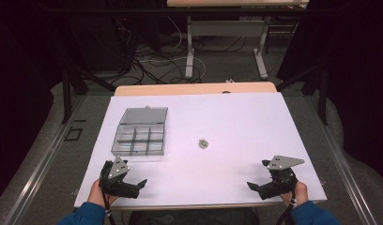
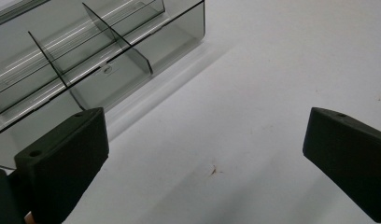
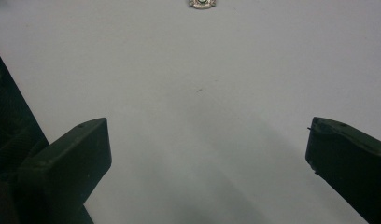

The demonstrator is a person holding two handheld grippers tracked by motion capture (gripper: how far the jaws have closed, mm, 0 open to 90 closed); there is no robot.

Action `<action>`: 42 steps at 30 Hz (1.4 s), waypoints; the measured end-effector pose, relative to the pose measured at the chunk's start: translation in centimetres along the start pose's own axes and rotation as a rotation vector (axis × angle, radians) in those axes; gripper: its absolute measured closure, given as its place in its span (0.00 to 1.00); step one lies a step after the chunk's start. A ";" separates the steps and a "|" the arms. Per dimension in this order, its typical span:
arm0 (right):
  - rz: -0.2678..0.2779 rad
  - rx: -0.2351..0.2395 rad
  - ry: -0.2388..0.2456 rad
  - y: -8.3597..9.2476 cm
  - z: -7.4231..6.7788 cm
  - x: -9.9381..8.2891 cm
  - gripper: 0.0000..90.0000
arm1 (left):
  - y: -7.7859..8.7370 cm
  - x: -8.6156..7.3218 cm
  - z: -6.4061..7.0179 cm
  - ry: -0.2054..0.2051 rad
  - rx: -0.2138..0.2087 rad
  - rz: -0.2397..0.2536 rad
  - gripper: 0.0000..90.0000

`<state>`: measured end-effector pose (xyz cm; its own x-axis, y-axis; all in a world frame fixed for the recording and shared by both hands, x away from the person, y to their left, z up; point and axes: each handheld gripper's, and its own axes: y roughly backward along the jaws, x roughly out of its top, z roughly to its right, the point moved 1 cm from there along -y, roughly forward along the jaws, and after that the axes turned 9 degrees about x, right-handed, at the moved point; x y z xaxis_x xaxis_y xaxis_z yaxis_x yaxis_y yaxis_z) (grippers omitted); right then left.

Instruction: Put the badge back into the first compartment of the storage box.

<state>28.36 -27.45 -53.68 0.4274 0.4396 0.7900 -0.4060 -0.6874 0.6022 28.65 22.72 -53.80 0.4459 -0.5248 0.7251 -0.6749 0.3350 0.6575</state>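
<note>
The small round metal part (image 1: 203,143) lies alone on the white table (image 1: 236,117), about midway between the left and right edges and a little nearer the front edge than the back. It looks like a flat disc with a greenish centre; being round, it shows no long axis, so no approach angle looks better than another. Its detail is too small to tell more.

To its left, well apart, stands the open box (image 1: 139,139), clear grey plastic with dividers, its lid (image 1: 143,115) folded back toward the far edge. The compartments that show look empty.

The right gripper (image 1: 255,187) rests near the front right corner, jaws spread wide and holding nothing. In the right gripper view the part (image 3: 201,3) sits at the very top, almost centred between the two jaws, so it lies straight ahead of that gripper, a long way along its own line. A plain forward reach would probably bring the jaws round it.

The left gripper (image 1: 141,183) rests near the front left corner, jaws likewise spread and empty. Its view takes in the box (image 2: 86,60) close by on the left and bare table ahead. It stands just in front of the box, and the part lies off to its right.

Judged from the high view, neither gripper is plainly nearer the part; the right one is aimed at it, the left one is nearer the box.
</note>
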 end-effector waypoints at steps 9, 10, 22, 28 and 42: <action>-0.025 0.006 0.019 0.0 -0.1 0.1 0.00 | -0.2 0.2 0.4 -0.010 -0.014 0.002 0.01; -0.021 0.007 0.023 0.0 -0.1 0.1 0.00 | -0.2 0.2 0.4 -0.010 -0.014 0.002 0.01; -0.013 0.002 0.011 -0.1 0.0 0.0 0.00 | -0.7 1.1 0.8 -0.008 -0.018 0.009 0.00; -0.016 0.011 0.008 -0.1 -0.1 0.0 0.00 | -1.1 1.7 1.2 -0.028 -0.013 0.014 0.00; -0.018 0.003 0.014 -0.1 -0.1 0.1 0.00 | -2.5 4.1 3.3 -0.117 -0.037 0.047 0.00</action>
<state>28.37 -27.29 -53.69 0.4231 0.4603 0.7804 -0.3958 -0.6809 0.6162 30.27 17.13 -53.16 0.3417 -0.5946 0.7278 -0.6700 0.3889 0.6323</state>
